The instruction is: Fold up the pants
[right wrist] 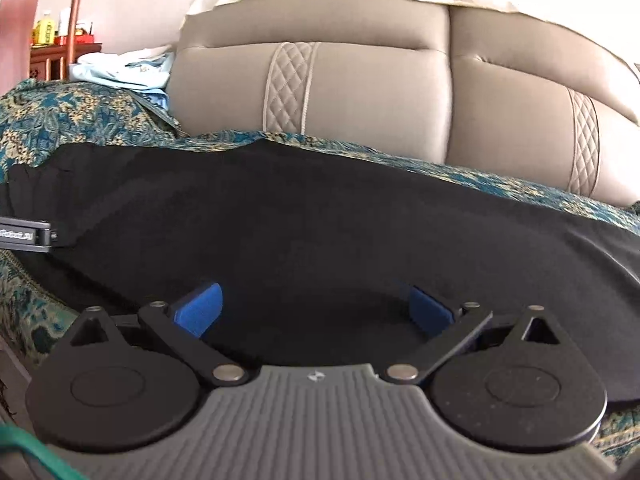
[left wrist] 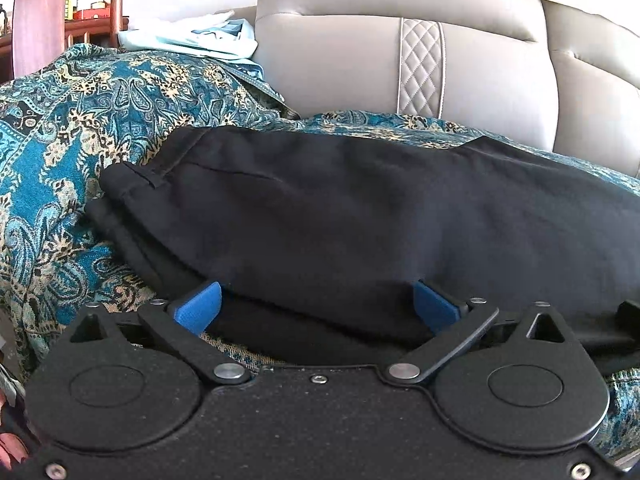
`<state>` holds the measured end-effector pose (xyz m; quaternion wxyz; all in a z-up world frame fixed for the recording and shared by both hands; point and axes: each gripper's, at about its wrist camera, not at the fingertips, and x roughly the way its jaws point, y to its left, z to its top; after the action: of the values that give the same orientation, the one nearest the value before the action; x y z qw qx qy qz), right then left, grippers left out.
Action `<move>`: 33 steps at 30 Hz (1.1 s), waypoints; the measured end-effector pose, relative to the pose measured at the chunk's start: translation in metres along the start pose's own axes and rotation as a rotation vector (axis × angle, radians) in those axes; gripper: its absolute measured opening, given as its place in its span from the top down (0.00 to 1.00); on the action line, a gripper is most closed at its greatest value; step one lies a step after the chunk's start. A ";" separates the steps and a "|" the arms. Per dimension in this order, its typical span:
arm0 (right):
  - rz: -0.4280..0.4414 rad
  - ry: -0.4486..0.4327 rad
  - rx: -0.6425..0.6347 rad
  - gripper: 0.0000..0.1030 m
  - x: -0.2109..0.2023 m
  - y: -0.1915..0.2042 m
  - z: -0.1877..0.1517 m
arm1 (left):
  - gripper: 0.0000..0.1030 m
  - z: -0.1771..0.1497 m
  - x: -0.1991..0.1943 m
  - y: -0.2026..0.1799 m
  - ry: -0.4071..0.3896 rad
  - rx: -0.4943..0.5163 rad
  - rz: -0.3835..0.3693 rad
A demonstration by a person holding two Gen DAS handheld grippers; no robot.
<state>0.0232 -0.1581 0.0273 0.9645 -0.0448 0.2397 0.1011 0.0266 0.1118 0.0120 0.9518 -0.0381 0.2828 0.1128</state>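
Black pants (left wrist: pixel 340 208) lie folded lengthwise on a teal paisley sofa cover (left wrist: pixel 60 128), with the waistband and a belt loop at the left. My left gripper (left wrist: pixel 316 304) is open, its blue pads at the near edge of the pants, with cloth between them. In the right wrist view the pants (right wrist: pixel 320 216) stretch across the seat. My right gripper (right wrist: pixel 316 306) is open too, low over the near edge of the black cloth. The end of the left gripper (right wrist: pixel 28 236) shows at the left edge.
A beige leather sofa back (left wrist: pixel 400 64) rises behind the seat. Light blue clothes (left wrist: pixel 200 36) are piled at the far left of the sofa. A wooden shelf (right wrist: pixel 44 56) with bottles stands beyond.
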 end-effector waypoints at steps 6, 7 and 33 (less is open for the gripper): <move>-0.037 0.027 0.022 0.00 0.004 -0.032 0.004 | 0.00 0.000 0.000 0.000 0.000 0.002 0.000; -0.042 0.033 0.026 0.00 0.005 -0.038 0.005 | 0.00 0.000 0.000 0.000 0.001 0.003 -0.001; -0.517 0.214 0.489 0.00 0.020 -0.339 0.014 | 0.00 0.004 0.001 -0.002 0.030 0.008 0.006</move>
<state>0.1201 -0.4836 0.0435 0.9099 0.1177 0.3369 -0.2114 0.0301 0.1112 0.0150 0.9472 -0.0349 0.2977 0.1140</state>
